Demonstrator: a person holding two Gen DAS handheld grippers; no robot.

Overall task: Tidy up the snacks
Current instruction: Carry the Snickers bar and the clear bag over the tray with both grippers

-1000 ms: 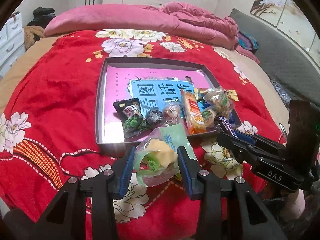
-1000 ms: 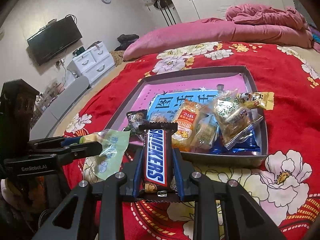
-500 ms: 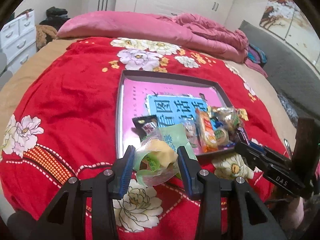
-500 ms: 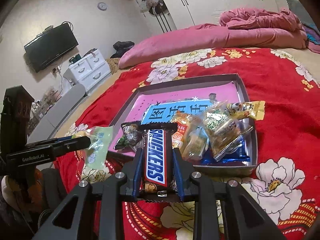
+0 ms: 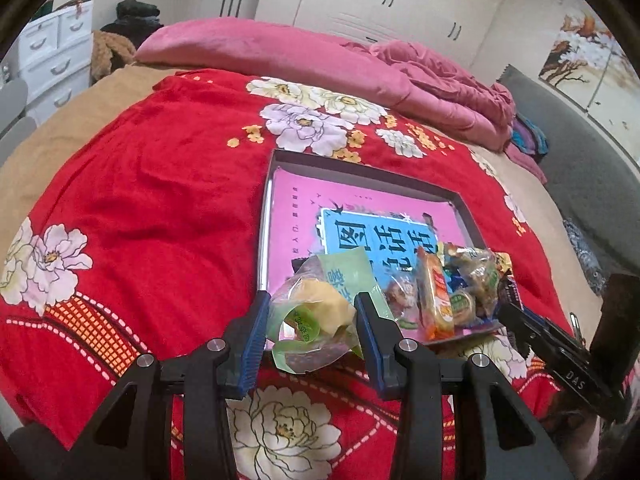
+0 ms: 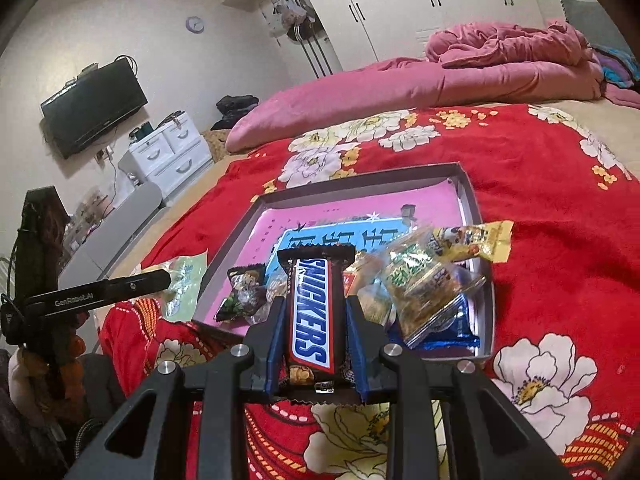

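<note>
My left gripper [image 5: 310, 312] is shut on a clear green pastry packet [image 5: 316, 320] and holds it above the near left corner of the grey tray [image 5: 360, 170]. My right gripper [image 6: 314, 316] is shut on a Snickers bar [image 6: 314, 312], held above the tray's near edge [image 6: 248, 224]. The tray has a pink and blue printed floor and a pile of wrapped snacks [image 6: 424, 280] at its near right end, also in the left wrist view [image 5: 452, 292]. The left gripper and its packet show at the left of the right wrist view [image 6: 160, 278].
The tray lies on a red flowered bedspread [image 5: 140, 200]. A pink duvet [image 5: 320, 60] is heaped at the head of the bed. White drawers [image 6: 168, 152] and a wall TV [image 6: 94, 106] stand to the left. A grey sofa [image 5: 592, 152] is at the right.
Both grippers have risen and drawn back from the tray, still holding their snacks. The left gripper has also shifted left, so the tray now sits to the right in its view.
</note>
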